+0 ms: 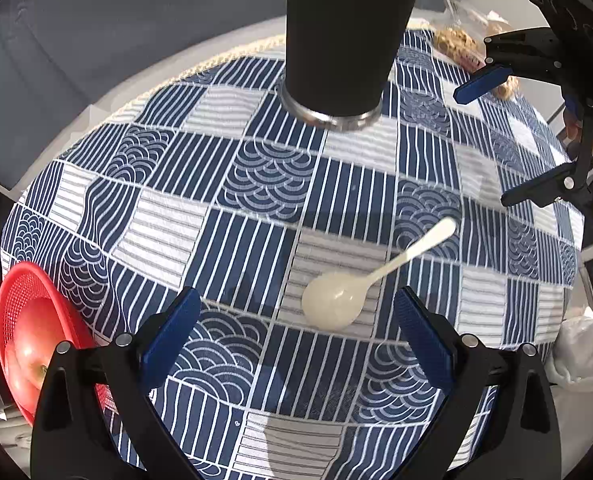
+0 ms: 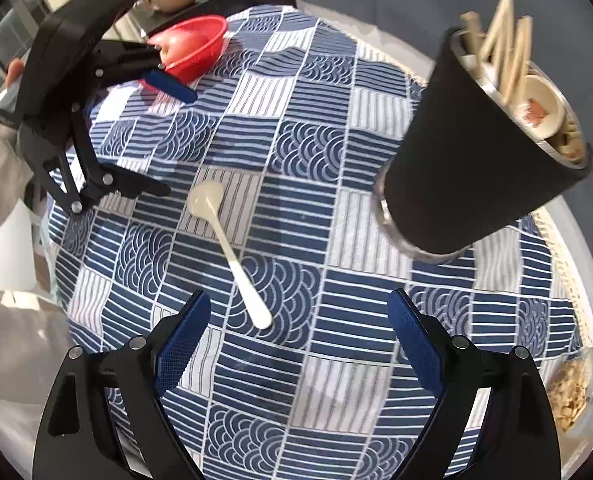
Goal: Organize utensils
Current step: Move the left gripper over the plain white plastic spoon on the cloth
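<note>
A white plastic spoon [image 1: 360, 280] lies flat on the blue patterned tablecloth [image 1: 256, 184]; it also shows in the right wrist view [image 2: 228, 248]. A black utensil cup [image 1: 348, 36] stands at the far side and holds several wooden utensils [image 2: 500, 48]. My left gripper [image 1: 298, 312] is open and empty, just short of the spoon's bowl. My right gripper [image 2: 300, 308] is open and empty, just short of the spoon's handle tip. Each gripper shows in the other's view: the right one [image 1: 484, 140] and the left one [image 2: 176, 144].
A red basket [image 1: 20, 320] with an apple [image 1: 32, 348] sits at the table's left edge; the basket also shows in the right wrist view [image 2: 194, 46]. A clear bag of snacks [image 2: 568, 396] lies at the right edge. The cloth ends at the round table rim [image 1: 224, 52].
</note>
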Motion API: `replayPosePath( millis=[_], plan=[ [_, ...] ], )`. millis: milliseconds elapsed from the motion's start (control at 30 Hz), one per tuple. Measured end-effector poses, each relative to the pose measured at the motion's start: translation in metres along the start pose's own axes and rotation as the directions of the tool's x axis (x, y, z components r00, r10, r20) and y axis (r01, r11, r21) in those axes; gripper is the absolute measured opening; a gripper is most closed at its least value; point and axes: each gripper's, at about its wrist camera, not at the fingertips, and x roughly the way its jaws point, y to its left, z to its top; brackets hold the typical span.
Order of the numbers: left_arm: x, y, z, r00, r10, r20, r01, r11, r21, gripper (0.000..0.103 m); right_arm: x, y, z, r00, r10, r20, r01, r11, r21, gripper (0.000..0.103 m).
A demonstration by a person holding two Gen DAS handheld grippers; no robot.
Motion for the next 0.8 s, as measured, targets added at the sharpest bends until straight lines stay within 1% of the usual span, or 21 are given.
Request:
replayPosePath(
  millis=[67,267,300,333,400,500,667,700,733,767,800],
  plan=[
    [0.006,0.001,-0.004,1.0,0.005,-0.015,-0.005,1.0,0.01,0.095,0.009,0.005,-0.003,1.0,0.008,-0.004,-0.008,1.0,0.006,0.085],
    [0.023,-0.005,-0.013,0.998,-0.035,-0.058,0.038,0.998,0.041,0.095,0.031,0.014,-0.013,1.0,0.014,-0.015,-0.013,1.0,0.011,0.085],
    [0.028,-0.006,-0.014,0.996,-0.054,-0.073,0.057,0.997,0.045,0.095,0.036,0.015,-0.015,1.0,0.01,-0.015,-0.01,1.0,0.012,0.085],
    [0.031,-0.008,-0.015,0.995,-0.058,-0.077,0.062,0.997,0.053,0.095,0.04,0.016,-0.017,1.0,-0.001,-0.017,0.002,1.0,0.014,0.085],
    [0.036,-0.012,-0.015,0.996,-0.051,-0.079,0.056,0.996,0.072,0.095,0.048,0.015,-0.021,1.0,-0.018,-0.019,0.018,0.999,0.026,0.085],
    [0.043,-0.015,-0.013,0.994,-0.061,-0.092,0.069,0.994,0.08,0.095,0.056,0.014,-0.025,0.999,-0.019,-0.027,0.02,0.999,0.037,0.085],
    [0.055,-0.016,-0.007,0.994,-0.041,-0.099,0.052,0.993,0.103,0.095,0.07,0.01,-0.025,1.0,-0.009,-0.022,0.01,0.998,0.06,0.085],
    [0.06,-0.016,-0.005,0.994,-0.033,-0.102,0.044,0.993,0.111,0.095,0.073,0.009,-0.024,1.0,-0.015,-0.013,0.016,0.998,0.06,0.089],
    [0.064,-0.015,-0.005,0.994,-0.023,-0.109,0.036,0.992,0.117,0.095,0.075,0.009,-0.023,1.0,-0.027,0.0,0.027,0.998,0.059,0.089],
    [0.065,-0.016,-0.005,0.995,-0.007,-0.1,0.02,0.991,0.131,0.098,0.077,0.009,-0.023,0.999,-0.048,0.012,0.048,0.997,0.062,0.089],
    [0.066,-0.015,-0.004,0.996,-0.01,-0.093,0.022,0.991,0.134,0.098,0.079,0.01,-0.024,0.997,-0.075,0.021,0.074,0.996,0.057,0.092]
  ],
)
